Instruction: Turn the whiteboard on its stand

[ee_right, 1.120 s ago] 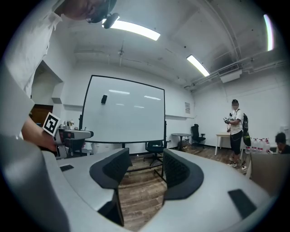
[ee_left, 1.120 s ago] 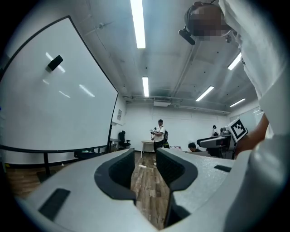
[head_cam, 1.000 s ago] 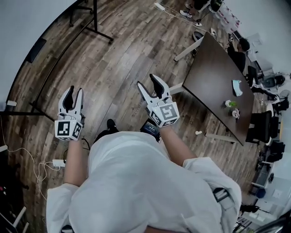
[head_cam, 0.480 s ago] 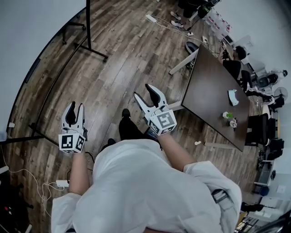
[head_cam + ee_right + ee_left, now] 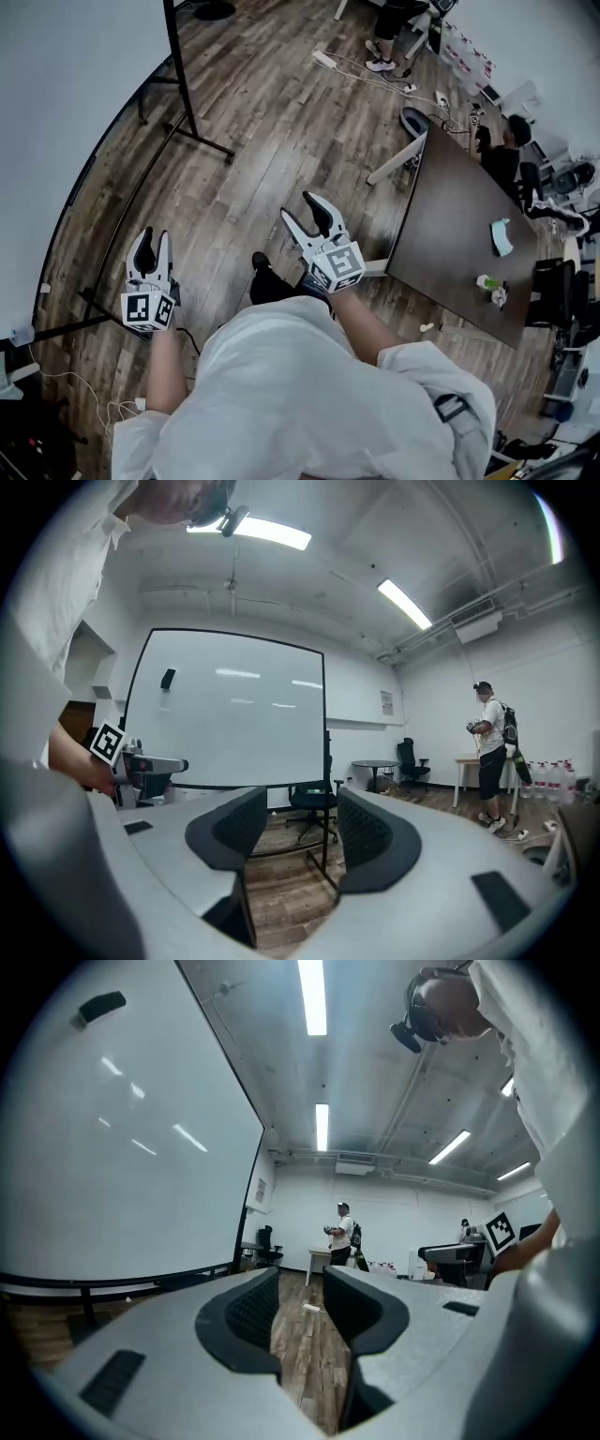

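Note:
The whiteboard (image 5: 66, 122) is a big white panel in a black frame that fills the head view's upper left. Its black stand (image 5: 184, 94) rests on the wooden floor. My left gripper (image 5: 155, 237) hangs near the board's lower rail, apart from it, open with nothing between its fingers. My right gripper (image 5: 298, 206) is further right over the floor, also open and holding nothing. In the left gripper view the whiteboard (image 5: 112, 1147) stands close on the left of the left gripper (image 5: 300, 1302). The right gripper view shows the whiteboard (image 5: 225, 724) a few steps beyond the right gripper (image 5: 295, 832).
A dark table (image 5: 459, 225) stands to the right, with a seated person (image 5: 506, 150) at its far side. A power strip and cables (image 5: 326, 58) lie on the floor ahead. An office chair (image 5: 314, 808) stands by the board, and a person (image 5: 492, 752) stands further off.
The head view has moved toward the whiteboard, which now fills more of the upper left. Both grippers have kept their pose, with the left one now nearer the board's lower rail.

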A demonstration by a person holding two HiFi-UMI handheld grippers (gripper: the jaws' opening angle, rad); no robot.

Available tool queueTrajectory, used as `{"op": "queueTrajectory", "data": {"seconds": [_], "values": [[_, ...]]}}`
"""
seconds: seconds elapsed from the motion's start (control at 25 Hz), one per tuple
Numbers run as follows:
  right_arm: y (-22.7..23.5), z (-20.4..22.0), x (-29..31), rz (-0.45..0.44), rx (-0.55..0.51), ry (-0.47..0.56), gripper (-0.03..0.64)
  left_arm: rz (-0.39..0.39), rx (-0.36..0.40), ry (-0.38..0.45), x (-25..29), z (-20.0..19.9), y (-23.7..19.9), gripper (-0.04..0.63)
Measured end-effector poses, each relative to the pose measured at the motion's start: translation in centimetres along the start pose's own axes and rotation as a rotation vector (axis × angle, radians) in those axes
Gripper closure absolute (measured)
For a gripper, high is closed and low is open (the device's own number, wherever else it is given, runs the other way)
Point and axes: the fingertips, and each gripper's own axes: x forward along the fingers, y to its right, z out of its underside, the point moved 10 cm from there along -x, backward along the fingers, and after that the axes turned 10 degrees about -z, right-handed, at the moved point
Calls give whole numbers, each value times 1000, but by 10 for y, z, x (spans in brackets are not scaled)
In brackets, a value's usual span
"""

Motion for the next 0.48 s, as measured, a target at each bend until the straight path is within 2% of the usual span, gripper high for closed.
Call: {"op": "queueTrajectory", "data": {"seconds": [0.28, 0.48], "values": [[114, -12, 59, -77, -12, -8, 383, -47, -1, 18, 117, -19, 25, 463], [178, -14, 106, -121, -17, 13, 388, -91, 8, 25, 176, -22, 28, 463]]}}
